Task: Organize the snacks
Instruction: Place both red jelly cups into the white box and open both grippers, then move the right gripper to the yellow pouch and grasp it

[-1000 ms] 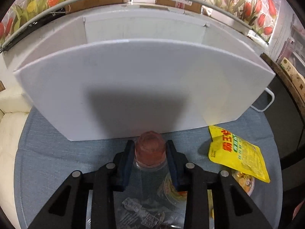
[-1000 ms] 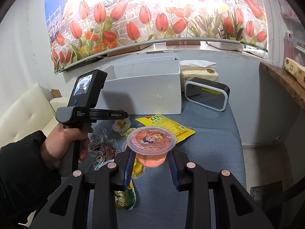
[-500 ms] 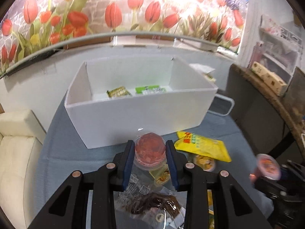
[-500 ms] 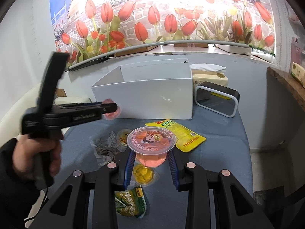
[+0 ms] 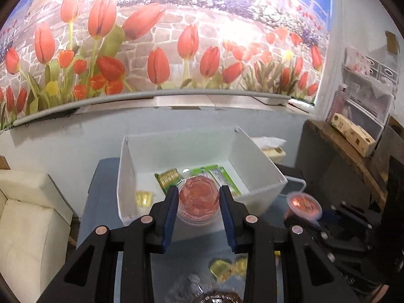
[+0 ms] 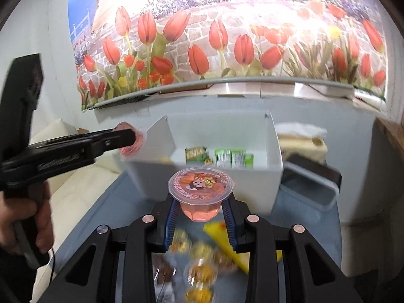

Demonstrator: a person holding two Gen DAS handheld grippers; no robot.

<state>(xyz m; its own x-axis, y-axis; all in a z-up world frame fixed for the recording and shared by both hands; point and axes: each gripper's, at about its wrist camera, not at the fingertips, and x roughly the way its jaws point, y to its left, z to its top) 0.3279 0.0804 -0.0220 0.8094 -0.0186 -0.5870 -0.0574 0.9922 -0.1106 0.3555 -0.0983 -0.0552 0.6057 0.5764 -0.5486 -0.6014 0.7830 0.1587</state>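
My left gripper (image 5: 199,202) is shut on a pink jelly cup (image 5: 198,199), seen bottom-first, held above the front wall of the white box (image 5: 255,157). My right gripper (image 6: 200,208) is shut on a second pink jelly cup (image 6: 200,185) with a printed lid, held upright in front of the white box (image 6: 274,139). The box holds green snack packets (image 6: 233,157) and a gold-green packet (image 5: 169,178). The left gripper with its cup (image 6: 130,142) shows at the box's left corner in the right wrist view. The right gripper's cup (image 5: 303,205) shows at right in the left wrist view.
Small yellow jelly cups (image 6: 202,272) and a yellow packet (image 6: 222,240) lie on the blue table (image 6: 106,217) below. A black-framed tray (image 6: 310,184) and a tissue box (image 6: 300,139) stand right of the box. A cream sofa (image 5: 27,217) is at left.
Both grippers have risen and moved toward the box with their cups. The left one now looks down into the box from above its front wall.
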